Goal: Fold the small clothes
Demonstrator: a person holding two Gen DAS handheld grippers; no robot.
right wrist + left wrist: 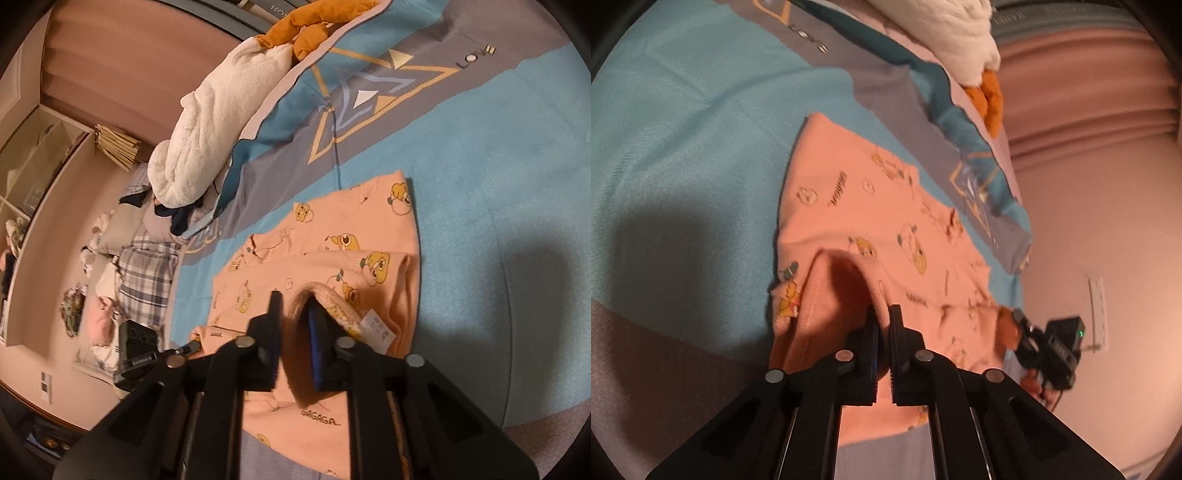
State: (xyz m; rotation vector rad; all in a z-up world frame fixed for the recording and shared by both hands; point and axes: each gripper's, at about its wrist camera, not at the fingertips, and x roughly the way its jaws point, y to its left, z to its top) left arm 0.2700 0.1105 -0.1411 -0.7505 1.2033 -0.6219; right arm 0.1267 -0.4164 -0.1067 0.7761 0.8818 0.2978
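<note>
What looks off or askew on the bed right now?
Nothing damaged or spilled. The peach garment lies partly folded on the blue bedspread, one edge pinched by the left gripper, its ribbed collar by the right gripper. The white blanket is just bunched at the bed's edge.

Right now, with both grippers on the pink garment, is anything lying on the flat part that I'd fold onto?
Nothing visible: the pink garment lies bare on the blue bedspread; the white plush blanket sits off at the bed's edge.
</note>
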